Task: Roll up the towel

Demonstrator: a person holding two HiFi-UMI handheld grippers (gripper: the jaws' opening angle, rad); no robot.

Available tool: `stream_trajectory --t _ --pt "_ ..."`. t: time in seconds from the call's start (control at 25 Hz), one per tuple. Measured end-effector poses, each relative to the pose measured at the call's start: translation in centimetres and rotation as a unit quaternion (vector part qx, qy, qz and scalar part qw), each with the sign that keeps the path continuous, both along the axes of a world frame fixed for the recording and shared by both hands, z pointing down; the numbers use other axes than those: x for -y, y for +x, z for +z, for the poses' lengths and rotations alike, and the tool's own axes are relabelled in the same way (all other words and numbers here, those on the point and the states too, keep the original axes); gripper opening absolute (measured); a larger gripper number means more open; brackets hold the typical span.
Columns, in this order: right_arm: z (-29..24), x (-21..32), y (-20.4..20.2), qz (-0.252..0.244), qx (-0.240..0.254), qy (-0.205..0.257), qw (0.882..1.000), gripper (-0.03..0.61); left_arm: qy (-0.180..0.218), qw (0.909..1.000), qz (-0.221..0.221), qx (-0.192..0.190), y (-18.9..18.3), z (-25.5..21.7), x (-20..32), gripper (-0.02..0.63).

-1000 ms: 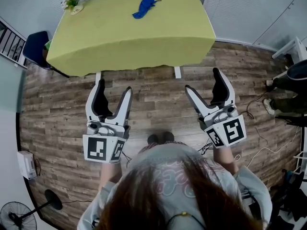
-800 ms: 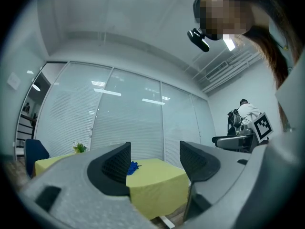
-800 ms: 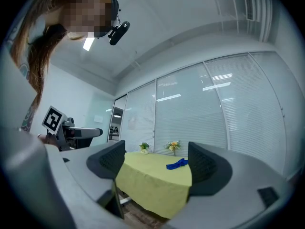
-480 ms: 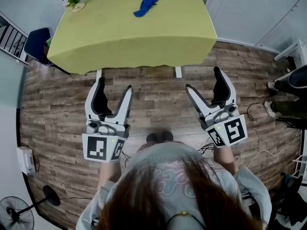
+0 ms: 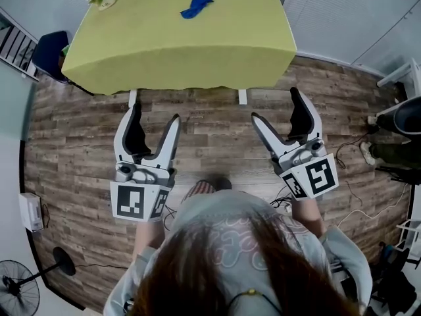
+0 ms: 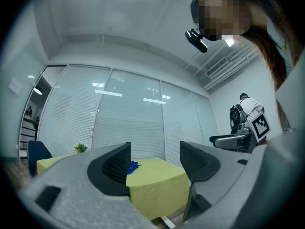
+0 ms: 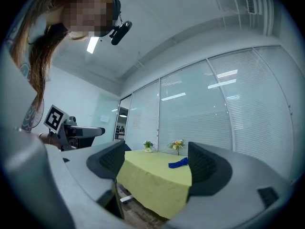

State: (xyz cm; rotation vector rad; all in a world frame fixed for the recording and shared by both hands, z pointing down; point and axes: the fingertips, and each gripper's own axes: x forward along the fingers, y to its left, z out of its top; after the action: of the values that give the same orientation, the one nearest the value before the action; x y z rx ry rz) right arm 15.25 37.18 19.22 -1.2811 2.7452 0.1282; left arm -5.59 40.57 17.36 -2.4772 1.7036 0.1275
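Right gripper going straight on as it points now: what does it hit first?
The right gripper would likely meet the yellow-green tablecloth on its near hanging side; the blue towel lies beyond.

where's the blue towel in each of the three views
Head view: towel at top centre.
Left gripper view: towel low centre, against the left-hand jaw's inner edge.
Right gripper view: towel low, just left of the right-hand jaw.
Shared landmark: the yellow-green table under it.

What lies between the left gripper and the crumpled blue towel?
In the head view, wood-plank floor, then bare yellow-green tablecloth, separate the left gripper from the crumpled blue towel.
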Motion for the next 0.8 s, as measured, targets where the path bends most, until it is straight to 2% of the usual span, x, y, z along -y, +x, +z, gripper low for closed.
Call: stream_trajectory --t 0.4,0.8 --pt "0.8 0.5 0.0 -0.021 -0.001 -0.005 1.0 0.4 0.004 0.9999 -0.016 0.001 0.2 0.4 -0.1 0.29" --pt "1.6 4.3 -0.2 -0.013 0.0 -0.004 1.0 0.4 0.009 0.9999 -0.001 0.003 0.3 1.1 4.4 0.29"
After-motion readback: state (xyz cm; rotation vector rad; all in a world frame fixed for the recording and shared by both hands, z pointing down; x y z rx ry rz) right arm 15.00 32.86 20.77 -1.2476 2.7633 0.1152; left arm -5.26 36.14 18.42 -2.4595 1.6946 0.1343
